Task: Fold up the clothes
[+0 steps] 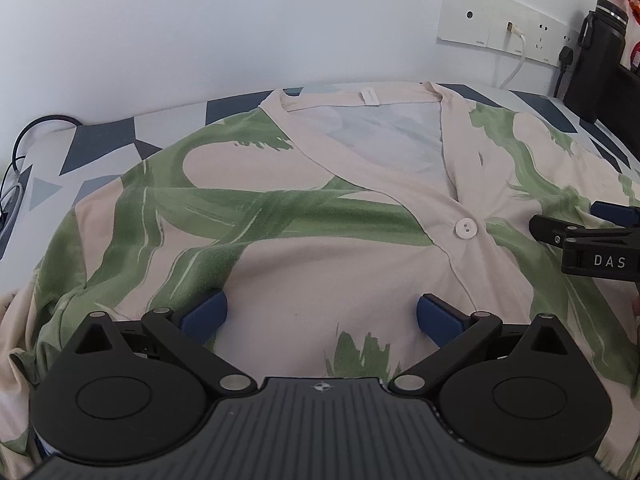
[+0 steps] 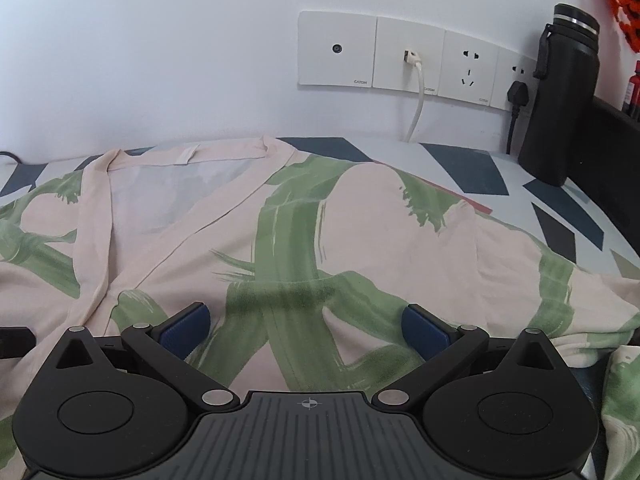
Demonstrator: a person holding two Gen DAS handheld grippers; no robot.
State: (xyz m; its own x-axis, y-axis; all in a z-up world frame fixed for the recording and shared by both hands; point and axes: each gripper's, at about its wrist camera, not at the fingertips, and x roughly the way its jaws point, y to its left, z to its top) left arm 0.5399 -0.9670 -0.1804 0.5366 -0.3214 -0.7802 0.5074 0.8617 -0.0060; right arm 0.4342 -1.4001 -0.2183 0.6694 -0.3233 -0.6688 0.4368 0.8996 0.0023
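Observation:
A pale pink cardigan with broad green brush strokes lies spread front-up, collar toward the wall, one white button done up below the V neck. My left gripper stands wide open just over the cloth left of the button, its blue pads apart with only flat fabric between them. My right gripper is also wide open, low over the right front panel, nothing clamped. The right gripper shows at the right edge of the left wrist view.
The cardigan rests on a bed sheet with blue and grey geometric shapes. A white wall with a socket panel and a plugged white cable rises behind. A black bottle stands at the back right. Dark cables lie far left.

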